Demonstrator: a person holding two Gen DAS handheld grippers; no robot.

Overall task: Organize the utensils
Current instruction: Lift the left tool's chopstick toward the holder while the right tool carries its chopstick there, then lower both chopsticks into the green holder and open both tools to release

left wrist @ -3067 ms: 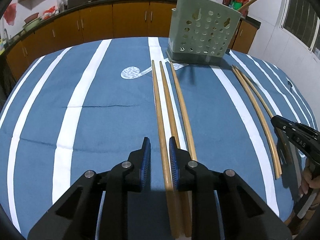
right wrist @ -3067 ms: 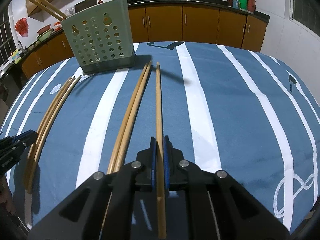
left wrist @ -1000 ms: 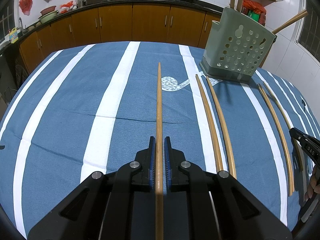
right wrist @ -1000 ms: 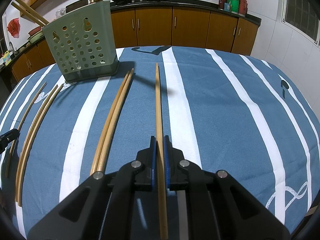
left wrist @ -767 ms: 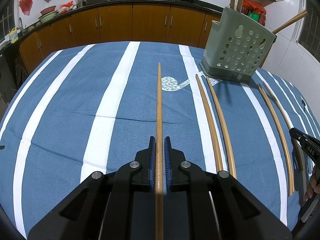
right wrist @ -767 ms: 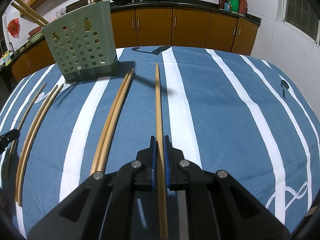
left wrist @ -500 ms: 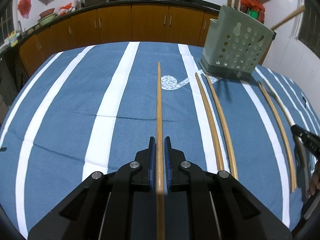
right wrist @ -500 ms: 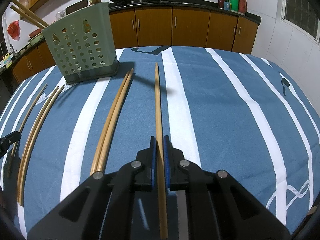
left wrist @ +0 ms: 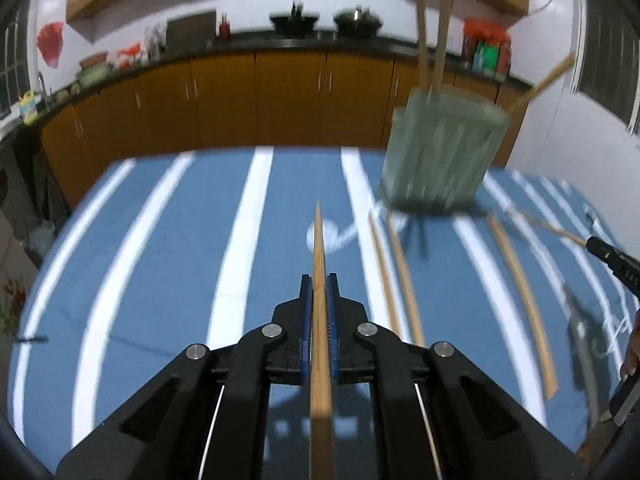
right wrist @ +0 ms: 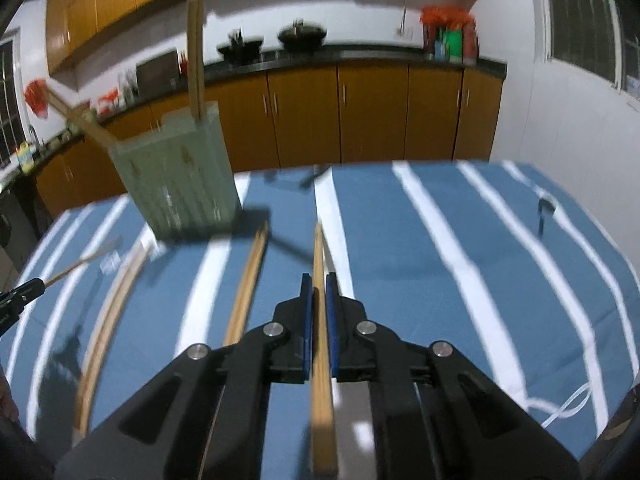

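Our left gripper [left wrist: 319, 300] clamps one long wooden chopstick [left wrist: 319, 264], our right gripper [right wrist: 319, 304] another wooden chopstick [right wrist: 319, 280]. Both have just lifted clear of the blue striped tabletop [left wrist: 160, 240], so next comes the perforated green plastic holder [left wrist: 440, 152], far right of the left one.

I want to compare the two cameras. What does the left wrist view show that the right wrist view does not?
Only left: the white swirl print on the cloth beyond its chopstick. Only right: a white looping line at the cloth's near right edge. Both: the pale green perforated utensil basket, loose wooden chopsticks on the blue striped tablecloth, and each tool gripping one chopstick.
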